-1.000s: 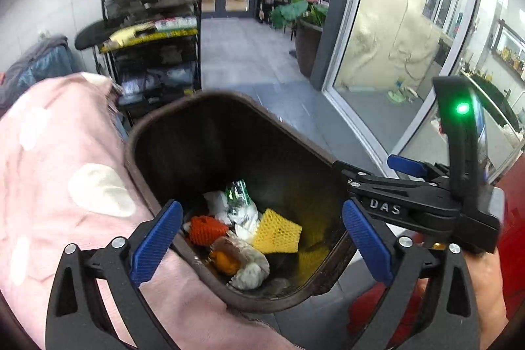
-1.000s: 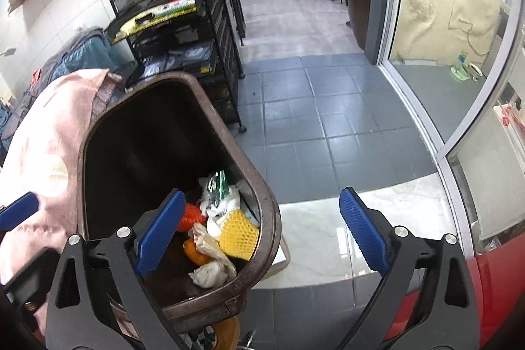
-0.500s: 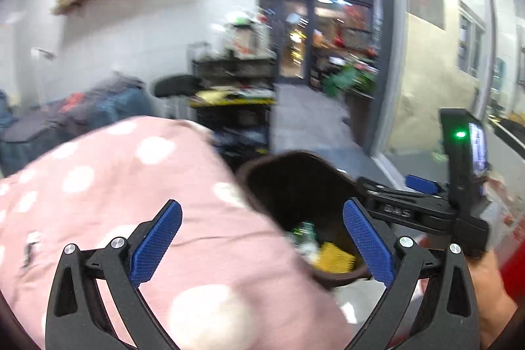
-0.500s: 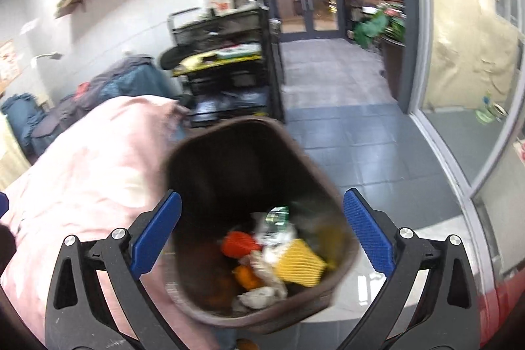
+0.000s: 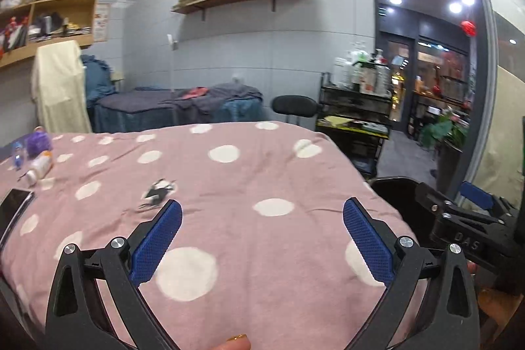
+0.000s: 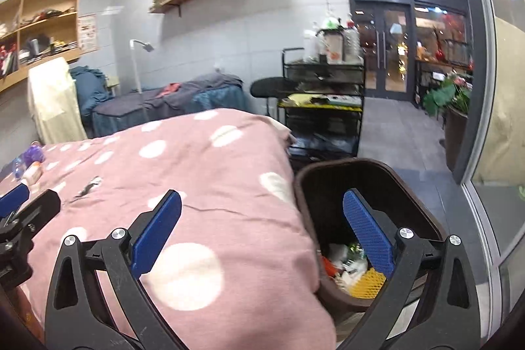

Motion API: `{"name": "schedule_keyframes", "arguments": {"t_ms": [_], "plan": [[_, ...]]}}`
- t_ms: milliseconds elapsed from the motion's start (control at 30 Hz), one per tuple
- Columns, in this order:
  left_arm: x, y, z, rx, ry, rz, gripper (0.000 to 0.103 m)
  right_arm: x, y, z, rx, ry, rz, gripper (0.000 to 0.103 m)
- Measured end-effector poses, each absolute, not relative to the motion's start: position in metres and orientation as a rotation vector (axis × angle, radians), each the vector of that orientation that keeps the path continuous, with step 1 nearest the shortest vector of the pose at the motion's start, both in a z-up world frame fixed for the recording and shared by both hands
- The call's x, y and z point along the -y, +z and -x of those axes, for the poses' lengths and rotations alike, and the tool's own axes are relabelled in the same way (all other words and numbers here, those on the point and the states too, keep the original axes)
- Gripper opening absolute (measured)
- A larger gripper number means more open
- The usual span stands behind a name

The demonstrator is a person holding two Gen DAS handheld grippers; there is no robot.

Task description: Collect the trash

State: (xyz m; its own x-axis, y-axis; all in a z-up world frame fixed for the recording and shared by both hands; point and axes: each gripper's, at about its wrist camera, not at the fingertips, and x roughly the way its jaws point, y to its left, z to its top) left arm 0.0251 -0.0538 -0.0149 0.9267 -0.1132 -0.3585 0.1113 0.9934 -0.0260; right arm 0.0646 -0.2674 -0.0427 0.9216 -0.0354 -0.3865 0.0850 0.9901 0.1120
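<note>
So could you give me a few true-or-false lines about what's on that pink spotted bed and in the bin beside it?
1. Both grippers, left and right, are open and hold nothing. True.
2. The bin is empty. False: trash lies in its bottom, including a yellow foam net.
3. A black-and-white scrap lies on the bed. True.
4. The scrap sits between the left gripper's fingertips. False: it lies beyond the left fingertip.
5. A phone lies at the bed's left edge. True.
</note>
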Motion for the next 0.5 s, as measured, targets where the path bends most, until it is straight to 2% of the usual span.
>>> {"name": "schedule_keyframes", "arguments": {"t_ms": [500], "plan": [[0.013,-0.017,0.0,-0.297,-0.012,0.069,0.097,0.211,-0.031,-0.017,-0.313,0.051,-0.052,0.097]]}}
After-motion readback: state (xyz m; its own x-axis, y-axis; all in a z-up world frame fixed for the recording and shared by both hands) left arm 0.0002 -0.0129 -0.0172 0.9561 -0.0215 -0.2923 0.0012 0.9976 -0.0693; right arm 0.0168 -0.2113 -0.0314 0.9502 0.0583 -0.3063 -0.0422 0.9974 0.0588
